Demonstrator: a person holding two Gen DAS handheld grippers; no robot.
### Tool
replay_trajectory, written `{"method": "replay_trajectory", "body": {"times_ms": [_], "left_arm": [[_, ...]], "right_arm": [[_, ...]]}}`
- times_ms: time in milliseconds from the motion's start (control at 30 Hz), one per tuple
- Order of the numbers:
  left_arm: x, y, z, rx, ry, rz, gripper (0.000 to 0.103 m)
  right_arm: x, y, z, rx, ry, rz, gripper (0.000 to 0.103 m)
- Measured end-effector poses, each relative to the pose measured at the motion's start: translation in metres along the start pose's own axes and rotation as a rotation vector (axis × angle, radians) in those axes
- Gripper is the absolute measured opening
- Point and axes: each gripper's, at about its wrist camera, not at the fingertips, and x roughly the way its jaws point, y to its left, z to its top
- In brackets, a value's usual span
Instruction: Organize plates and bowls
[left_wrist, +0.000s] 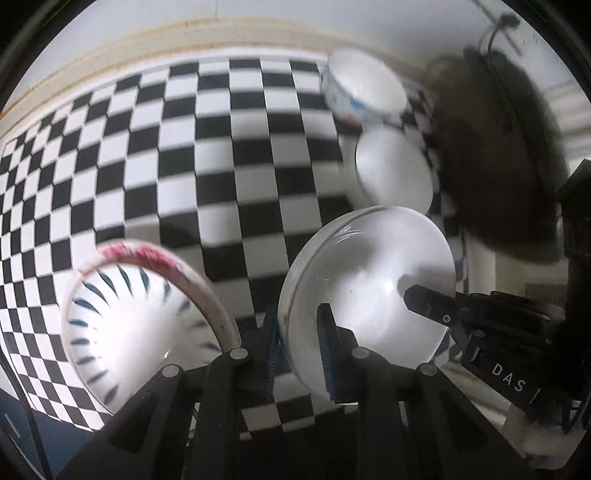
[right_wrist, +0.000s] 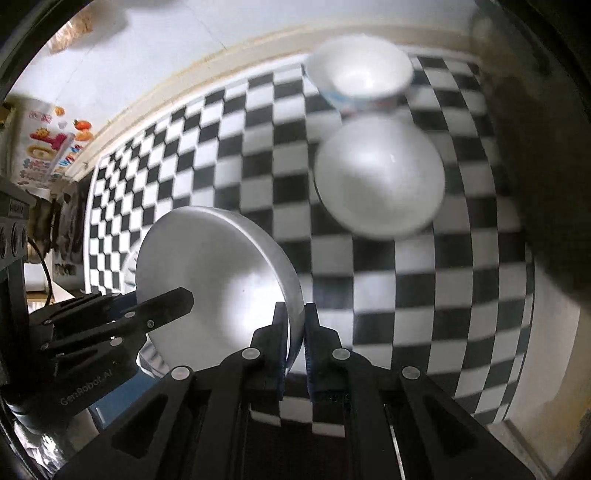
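plain white shallow bowl hangs tilted above the black-and-white checkered table, carried between my two hands. my left tool is clenched on its near rim, one blue pad inside and one outside; my right tool is clenched on the opposite rim, seen in the right wrist view.

below left sits a white bowl with blue dashes and a red rim. further back stand a plain white round bowl and, just behind it, a white bowl with blue and orange pattern outside, the two touching or nearly so.

i judge this the carrying step: the bowl is lifted and in transit toward a stack. next i must bring it level over its target, probably one of the far bowls, lower both hands together, then release evenly so it nests without tipping or clattering.
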Motion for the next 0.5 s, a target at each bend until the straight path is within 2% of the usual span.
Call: {"method": "replay_trajectory", "body": {"times_ms": [233, 500], "left_arm": [[0.043, -0.007, -0.021, 0.018, 0.067, 0.027, 0.018], [0.081, -0.011, -0.022, 0.029, 0.105, 0.041, 0.018]], "right_arm": [[0.043, -0.026, -0.034, 0.062, 0.051, 0.000, 0.009], [0.071, -0.043, -0.049, 0.095, 0.083, -0.008, 0.009]]}}
